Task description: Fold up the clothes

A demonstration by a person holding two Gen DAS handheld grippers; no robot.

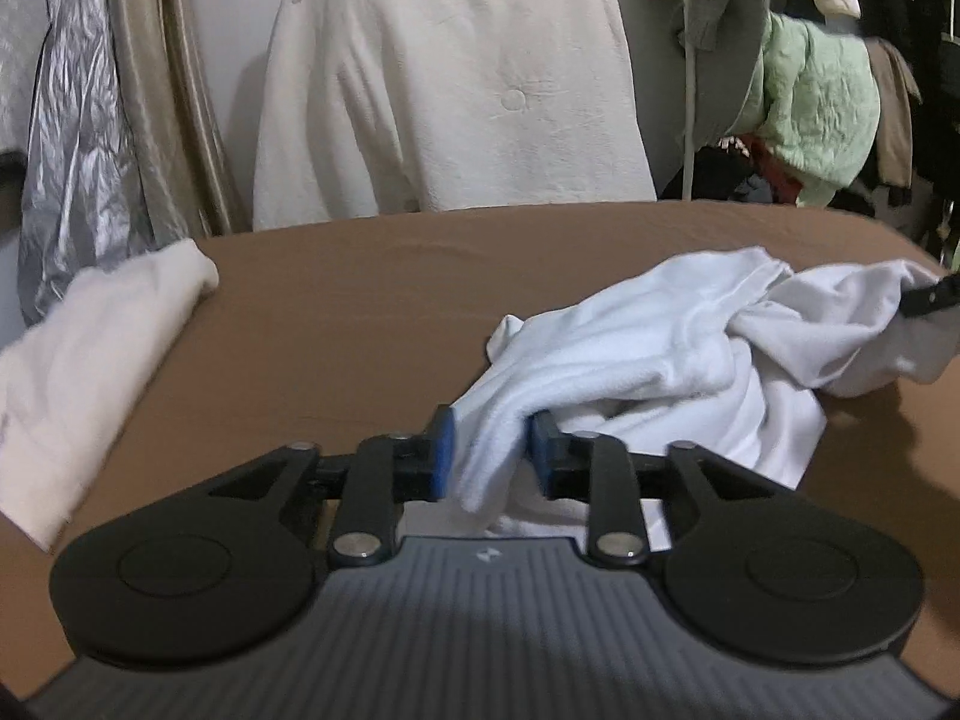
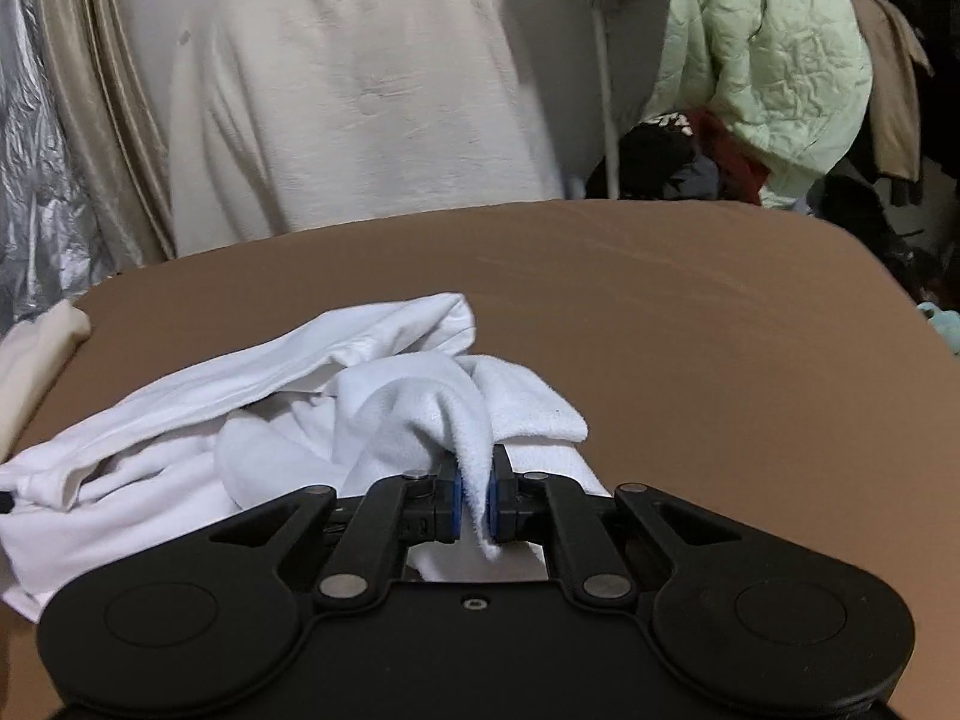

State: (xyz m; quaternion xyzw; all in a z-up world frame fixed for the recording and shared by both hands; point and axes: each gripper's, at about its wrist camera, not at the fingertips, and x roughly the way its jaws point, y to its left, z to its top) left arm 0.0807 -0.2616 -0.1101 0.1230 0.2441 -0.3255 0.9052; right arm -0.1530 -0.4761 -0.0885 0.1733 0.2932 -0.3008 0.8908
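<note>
I am watching both claws working one white garment (image 1: 690,348) that is lying bunched on the brown table cover (image 1: 336,324), lower right of centre in the left wrist view. The left gripper (image 1: 489,456) is sitting at the bottom middle of that frame, its blue pads (image 1: 443,450) standing a little apart with a thick fold of the white cloth pinched between them; the cloth is filling the gap, so it is gripping. At the far right edge of the same frame a dark tip of the right gripper (image 1: 930,297) is showing against the garment's other end. In the right wrist view the right gripper (image 2: 474,501) is closing almost fully, its pads (image 2: 455,501) squeezing a thin hanging flap of the white garment (image 2: 252,396), the rest of which is spreading crumpled toward the lower left of that frame over the table cover (image 2: 690,312). A cream fleece piece (image 1: 90,360) is lying at the left edge of the table, apart from the white garment. Behind the table a cream coat (image 1: 444,78) is hanging in the upper middle, a silver sheet (image 1: 78,120) and beige curtain (image 1: 162,90) are hanging at upper left, and a pale green quilted jacket (image 1: 822,102) is hanging at upper right.
</note>
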